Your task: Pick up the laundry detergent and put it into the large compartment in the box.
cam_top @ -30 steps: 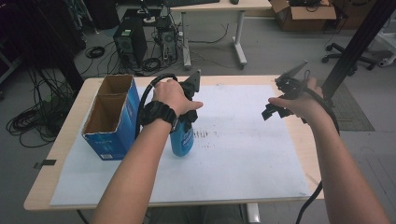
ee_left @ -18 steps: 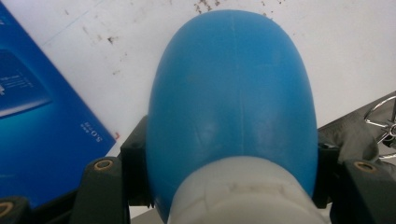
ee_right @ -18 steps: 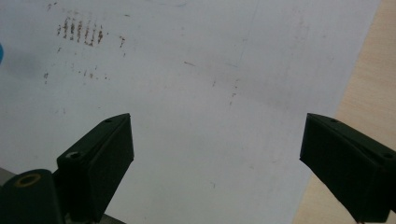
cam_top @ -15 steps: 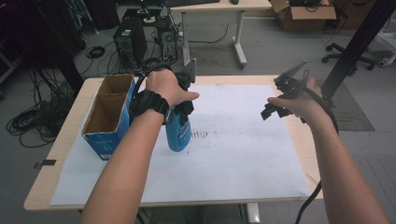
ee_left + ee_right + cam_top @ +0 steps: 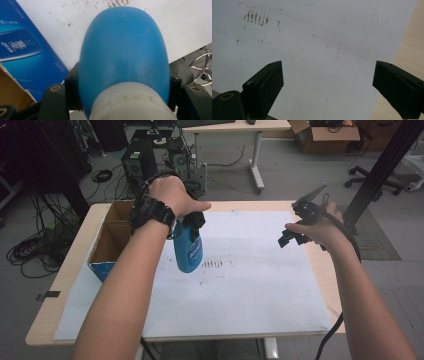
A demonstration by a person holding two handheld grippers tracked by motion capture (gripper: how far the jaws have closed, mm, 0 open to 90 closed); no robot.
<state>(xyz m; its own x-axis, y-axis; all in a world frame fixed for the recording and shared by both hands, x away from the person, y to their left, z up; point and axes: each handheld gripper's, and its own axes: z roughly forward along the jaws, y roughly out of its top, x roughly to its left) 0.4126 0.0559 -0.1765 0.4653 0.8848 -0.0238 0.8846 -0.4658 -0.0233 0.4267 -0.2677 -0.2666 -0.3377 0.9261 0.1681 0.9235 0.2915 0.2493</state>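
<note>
The person's left hand [image 5: 172, 197] is covering most of the left tongs [image 5: 192, 222] in the high view, so the jaws are hard to see there. The top of the blue bottle [image 5: 188, 251] is hiding under that hand too. In the left gripper view the bottle [image 5: 125, 50] is very close, and its bottom end is pointing away, so any label is hidden. Its white neck [image 5: 130, 102] is getting cut off at the lower edge.

The left tongs are squeezing the blue bottle, one black jaw pressing on each side just above the white neck. The bottle is hanging in the air above the white paper [image 5: 240, 290] on the counter [image 5: 75, 270], just beside the open cardboard box [image 5: 112, 240], on the side toward the paper's middle.

The right tongs [image 5: 290, 236] are hovering over the paper's far edge, well apart from the box. Their jaws are standing wide apart in the right gripper view, with nothing between them, and they are touching nothing. Small brown marks [image 5: 255, 17] are showing on the paper, between the box and the right tongs.
</note>
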